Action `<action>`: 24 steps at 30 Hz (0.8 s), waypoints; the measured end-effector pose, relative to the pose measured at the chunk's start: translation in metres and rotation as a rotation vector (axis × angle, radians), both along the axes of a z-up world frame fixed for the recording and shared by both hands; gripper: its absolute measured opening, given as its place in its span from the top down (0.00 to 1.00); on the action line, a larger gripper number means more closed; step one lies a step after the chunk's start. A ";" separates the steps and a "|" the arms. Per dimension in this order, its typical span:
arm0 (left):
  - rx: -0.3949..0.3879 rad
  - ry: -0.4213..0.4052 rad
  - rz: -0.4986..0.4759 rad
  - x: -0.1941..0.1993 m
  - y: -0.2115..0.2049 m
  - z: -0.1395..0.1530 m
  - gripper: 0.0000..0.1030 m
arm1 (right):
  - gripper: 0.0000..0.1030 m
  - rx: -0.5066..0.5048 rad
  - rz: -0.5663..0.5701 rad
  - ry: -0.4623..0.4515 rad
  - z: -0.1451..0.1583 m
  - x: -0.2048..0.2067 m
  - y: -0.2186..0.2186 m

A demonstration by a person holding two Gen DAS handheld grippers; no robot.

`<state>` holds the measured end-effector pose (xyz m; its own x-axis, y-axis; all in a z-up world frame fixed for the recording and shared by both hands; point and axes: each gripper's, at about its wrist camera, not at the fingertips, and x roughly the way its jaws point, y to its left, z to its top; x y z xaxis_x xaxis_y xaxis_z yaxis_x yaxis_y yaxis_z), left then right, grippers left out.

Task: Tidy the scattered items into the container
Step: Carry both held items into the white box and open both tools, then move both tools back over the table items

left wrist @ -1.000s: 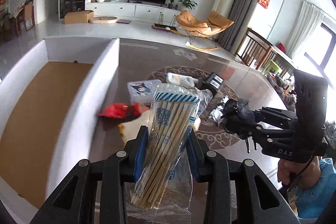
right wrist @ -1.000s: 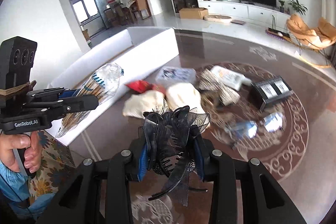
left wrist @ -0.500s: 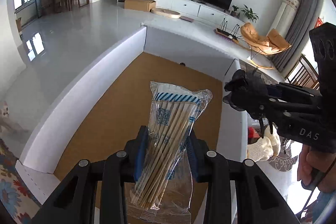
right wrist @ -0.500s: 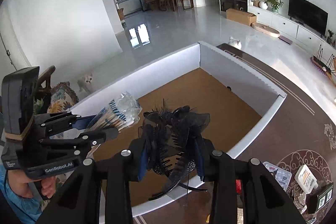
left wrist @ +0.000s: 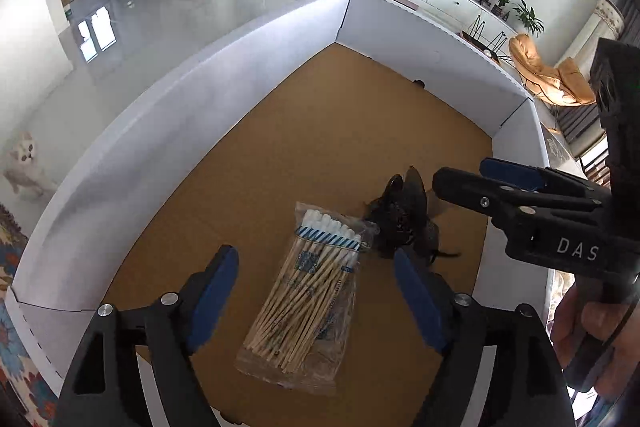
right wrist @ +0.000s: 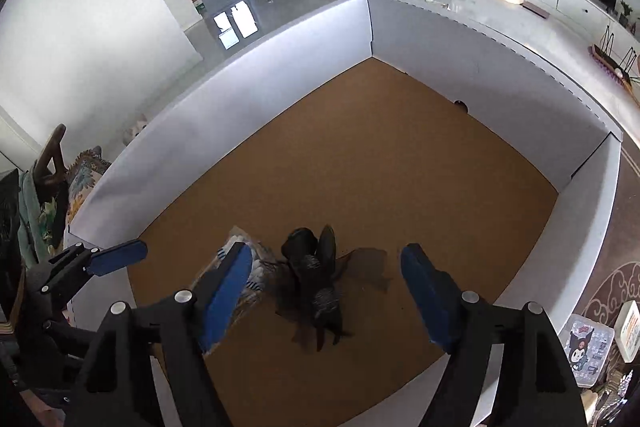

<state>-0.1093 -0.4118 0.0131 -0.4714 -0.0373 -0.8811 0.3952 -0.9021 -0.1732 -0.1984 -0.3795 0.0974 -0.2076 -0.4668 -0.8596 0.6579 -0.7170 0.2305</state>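
Left gripper spread wide over the swab packet; right gripper gaping above the black hair clip in the box.

One white-walled container is sitting in view, and two items are lying on its brown floor: one clear bag of cotton swabs and one black hair clip. Two grippers are showing, the left gripper and the right gripper, each spreading two blue-padded fingers. One cartoon-printed pack is lying outside on the bench
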 end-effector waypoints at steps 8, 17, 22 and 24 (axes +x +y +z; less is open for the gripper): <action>-0.053 0.146 0.020 0.018 0.018 0.030 0.23 | 0.24 -0.144 -0.072 0.053 0.027 0.018 0.047; -0.064 0.198 -0.056 0.010 0.071 0.079 0.23 | 0.24 -0.143 -0.035 0.200 0.113 0.066 0.101; -0.051 0.281 -0.180 0.028 0.141 0.105 0.23 | 0.24 -0.120 -0.114 0.251 0.117 0.084 0.187; -0.047 0.316 -0.248 0.038 0.174 0.110 0.23 | 0.24 -0.119 -0.165 0.231 0.104 0.090 0.236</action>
<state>-0.0717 -0.2379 0.1232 -0.7187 0.0749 -0.6912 0.0986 -0.9731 -0.2080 -0.1087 -0.1433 0.2014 -0.4725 -0.5056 -0.7219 0.5799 -0.7952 0.1774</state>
